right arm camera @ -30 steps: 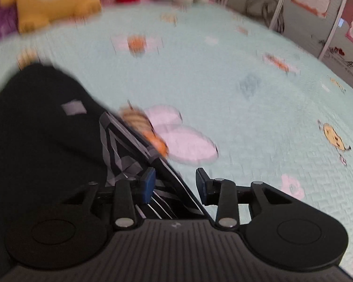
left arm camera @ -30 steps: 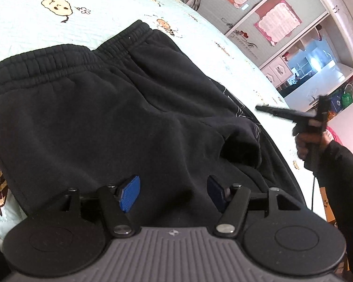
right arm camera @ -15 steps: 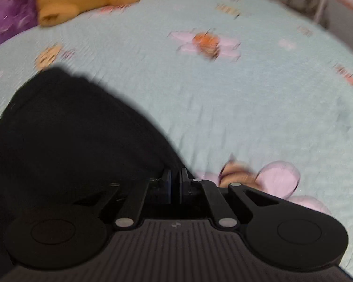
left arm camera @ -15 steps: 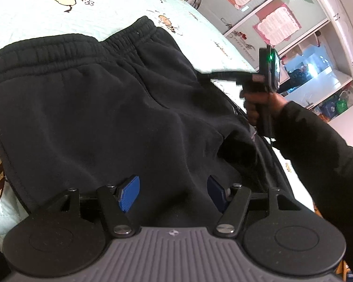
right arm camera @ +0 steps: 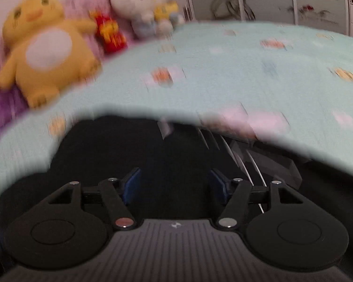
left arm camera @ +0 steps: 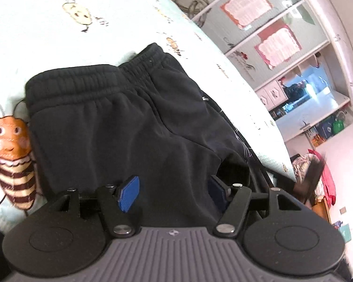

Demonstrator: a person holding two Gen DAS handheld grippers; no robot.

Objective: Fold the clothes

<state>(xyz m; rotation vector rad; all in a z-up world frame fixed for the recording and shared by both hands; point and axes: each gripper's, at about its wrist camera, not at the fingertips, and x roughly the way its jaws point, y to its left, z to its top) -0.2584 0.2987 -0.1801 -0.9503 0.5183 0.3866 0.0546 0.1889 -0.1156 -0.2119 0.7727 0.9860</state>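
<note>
- The bed [left arm camera: 47,7] fills both views, under a pale mint quilted cover printed with cartoon bees and flowers.
- The black trousers [left arm camera: 120,127] lie flat on the bed just beyond both tools. In the left wrist view the ribbed waistband is at the far end, and a white line print runs along the right edge. A large bee print [left arm camera: 10,155] shows on the cover just left of them.
- In the right wrist view, which is blurred, the trousers [right arm camera: 138,150] take up the near middle, with white stripes on their right part.
- A yellow plush [right arm camera: 44,47] sits at the far left of the bed, a white plush [right arm camera: 138,2] right of it, and a small red item between them.
- Cabinet doors with pink notices [left arm camera: 277,44] stand beyond the bed's far right edge.
- The left tongs [left arm camera: 174,193] are spread, blue pads apart over the dark cloth, pinching nothing.
- The right tongs [right arm camera: 175,185] are opening, pads wide apart above the trousers, with no fold caught between them.
</note>
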